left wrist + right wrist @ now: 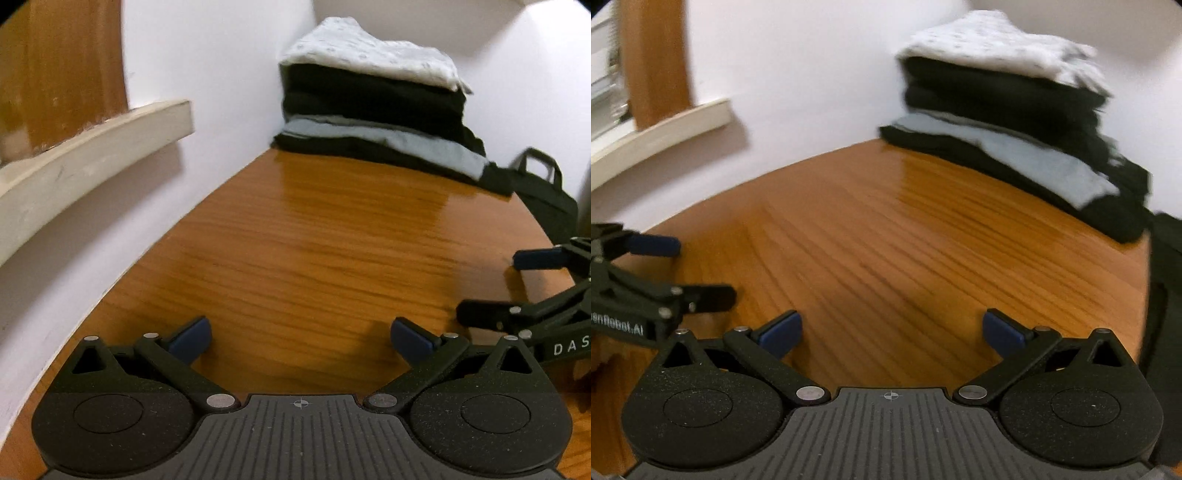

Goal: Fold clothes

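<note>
Stack of folded garments [373,110]: a white speckled piece on top, thick black layers under it, a pale grey-blue layer lower down and a black piece at the base. It sits at the far end of the glossy orange-brown wooden worktop [295,240], close against the white wall [207,55]. Every piece in it already lies folded; no loose garment shows on the bare wood this side of the stack.

Handling, as a judgement: soft, limp, light cloth that will sag and slide off smooth wood. Any hold is best taken at a folded edge or corner, pinching all layers of one piece; the stack leans towards its right side and could topple if pulled from below.

Right of the stack lies a dark fabric bag with a loop handle [543,184]. Left of it, a cream ledge [92,144] projects from the wall.

Left gripper [301,338]: fingers spread wide, holding nothing. Right gripper [892,332]: fingers likewise spread and empty. Both hover low, well short of the stack
</note>
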Demonstrator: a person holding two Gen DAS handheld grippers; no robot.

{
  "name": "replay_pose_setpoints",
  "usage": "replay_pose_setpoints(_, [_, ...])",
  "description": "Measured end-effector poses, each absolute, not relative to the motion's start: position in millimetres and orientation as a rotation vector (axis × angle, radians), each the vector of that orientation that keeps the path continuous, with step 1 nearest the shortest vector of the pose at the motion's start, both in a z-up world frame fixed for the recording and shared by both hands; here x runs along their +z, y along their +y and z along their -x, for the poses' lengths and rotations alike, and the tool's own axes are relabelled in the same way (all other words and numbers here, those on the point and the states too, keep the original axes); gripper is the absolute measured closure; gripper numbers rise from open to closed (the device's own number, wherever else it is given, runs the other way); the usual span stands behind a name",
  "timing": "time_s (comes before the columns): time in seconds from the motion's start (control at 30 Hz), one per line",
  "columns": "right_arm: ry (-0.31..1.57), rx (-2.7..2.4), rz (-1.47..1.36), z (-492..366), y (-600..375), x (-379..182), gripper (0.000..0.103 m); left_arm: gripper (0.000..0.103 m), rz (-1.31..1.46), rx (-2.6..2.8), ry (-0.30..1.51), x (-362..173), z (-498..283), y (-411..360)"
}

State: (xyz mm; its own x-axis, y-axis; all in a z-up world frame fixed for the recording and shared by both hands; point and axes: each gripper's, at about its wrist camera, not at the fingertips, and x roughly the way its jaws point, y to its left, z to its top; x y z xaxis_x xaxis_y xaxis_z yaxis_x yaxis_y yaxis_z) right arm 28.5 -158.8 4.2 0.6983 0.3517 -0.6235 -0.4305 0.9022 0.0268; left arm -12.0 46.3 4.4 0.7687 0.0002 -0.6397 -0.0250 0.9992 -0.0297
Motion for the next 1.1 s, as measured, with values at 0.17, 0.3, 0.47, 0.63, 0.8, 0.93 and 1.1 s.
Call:
replay_pose_setpoints(0.17, [0.674,0.279,0.073,-12.5,-155.7,1.5,0.000,0.000,0.003,0.007,0.705,0.9,9.7,41.7])
replay_pose_setpoints(0.3, [0.676,0.201,0.047,-5.2,-152.6,-2.0,0.000,0.000,-0.020,0.001,0.712,-1.5,8.1,38.8])
replay_pose_setpoints(0.47, [0.678,0.133,0.021,3.9,-151.6,-2.8,0.000,0.000,-0.021,-0.008,0.712,-2.1,8.1,39.8])
replay_pose_setpoints(0.63, [0.678,0.081,0.002,9.1,-150.0,-3.4,0.000,0.000,-0.027,-0.026,0.713,-2.4,9.3,41.2])
replay_pose_setpoints(0.8, [0.678,0.051,-0.008,11.0,-148.1,-4.2,0.000,0.000,-0.033,-0.043,0.713,-2.1,10.4,41.8])
replay_pose_setpoints(0.93, [0.678,0.050,-0.008,10.9,-147.5,-4.6,0.000,0.000,-0.034,-0.044,0.713,-2.1,10.6,41.2])
replay_pose_setpoints(1.1, [0.678,0.051,-0.009,10.3,-146.8,-4.0,0.000,0.000,-0.035,-0.043,0.712,-2.2,10.7,41.0])
